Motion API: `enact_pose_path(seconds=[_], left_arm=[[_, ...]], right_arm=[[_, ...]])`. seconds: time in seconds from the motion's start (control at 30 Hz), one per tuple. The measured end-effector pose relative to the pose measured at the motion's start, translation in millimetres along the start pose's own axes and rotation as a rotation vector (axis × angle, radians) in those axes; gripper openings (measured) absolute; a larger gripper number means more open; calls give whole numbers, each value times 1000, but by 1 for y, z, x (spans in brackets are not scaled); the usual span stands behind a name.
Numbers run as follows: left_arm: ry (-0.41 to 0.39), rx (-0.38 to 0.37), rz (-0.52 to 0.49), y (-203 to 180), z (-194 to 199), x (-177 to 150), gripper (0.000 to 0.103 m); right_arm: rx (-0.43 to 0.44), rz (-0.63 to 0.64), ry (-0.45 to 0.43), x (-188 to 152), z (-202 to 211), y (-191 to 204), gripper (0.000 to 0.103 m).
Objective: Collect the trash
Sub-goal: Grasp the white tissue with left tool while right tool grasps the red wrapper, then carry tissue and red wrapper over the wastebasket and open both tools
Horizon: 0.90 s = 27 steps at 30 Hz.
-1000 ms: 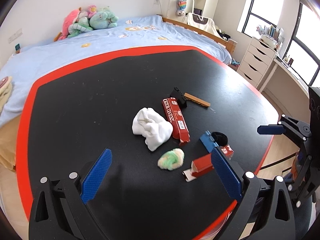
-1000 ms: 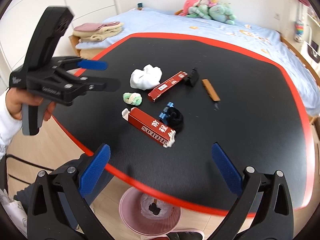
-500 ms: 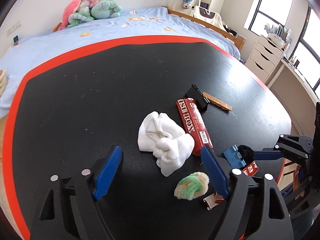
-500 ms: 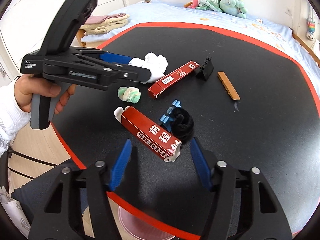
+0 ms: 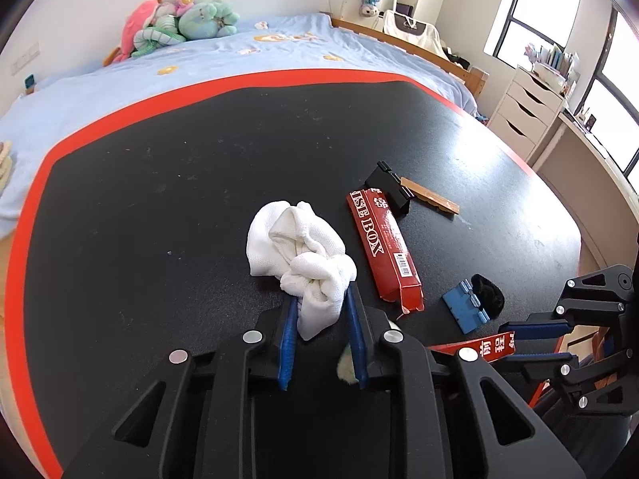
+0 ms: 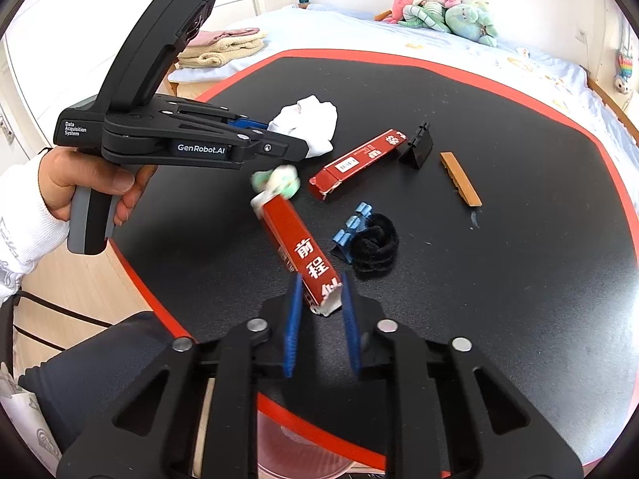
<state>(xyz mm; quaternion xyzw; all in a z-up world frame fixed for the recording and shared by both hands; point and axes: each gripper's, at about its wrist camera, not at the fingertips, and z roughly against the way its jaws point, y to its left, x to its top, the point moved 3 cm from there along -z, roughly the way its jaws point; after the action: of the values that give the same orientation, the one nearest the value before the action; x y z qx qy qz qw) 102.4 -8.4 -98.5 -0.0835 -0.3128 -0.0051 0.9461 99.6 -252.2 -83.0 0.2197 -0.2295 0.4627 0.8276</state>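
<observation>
Both grippers have closed in over the last second, from wide open above the black table (image 5: 159,199) to narrow grasps on two pieces of trash. Left gripper (image 5: 321,335) now pinches the near tail of the crumpled white cloth (image 5: 299,247) between its blue pads, jaws drawn close but not fully together; the bulk of the cloth lies on the table just beyond the fingertips. Right gripper (image 6: 321,319) clamps the end of the short red carton (image 6: 299,251), which has tilted up off the table, its far end raised toward the green-and-white wad (image 6: 279,179). That wad looks blurred and sits against the carton's raised end, so it may have been nudged.

Relative to the white cloth, the long red box (image 5: 383,247) lies just to its right, with the black clip (image 5: 389,185) and wooden strip (image 5: 429,199) beyond it. A pink bin (image 6: 299,455) shows under the table edge below the right gripper, likely where both items should go.
</observation>
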Motion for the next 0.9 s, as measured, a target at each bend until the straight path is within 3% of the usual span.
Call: enact_pose_path(seconds=[0.43, 0.9], left_arm=[[-53, 24, -24, -8, 34, -3, 20], [-88, -49, -154, -59, 85, -28, 20]], right_arm=[[-4, -15, -44, -5, 27, 13, 11], [-78, -83, -107, -26, 88, 16, 11]])
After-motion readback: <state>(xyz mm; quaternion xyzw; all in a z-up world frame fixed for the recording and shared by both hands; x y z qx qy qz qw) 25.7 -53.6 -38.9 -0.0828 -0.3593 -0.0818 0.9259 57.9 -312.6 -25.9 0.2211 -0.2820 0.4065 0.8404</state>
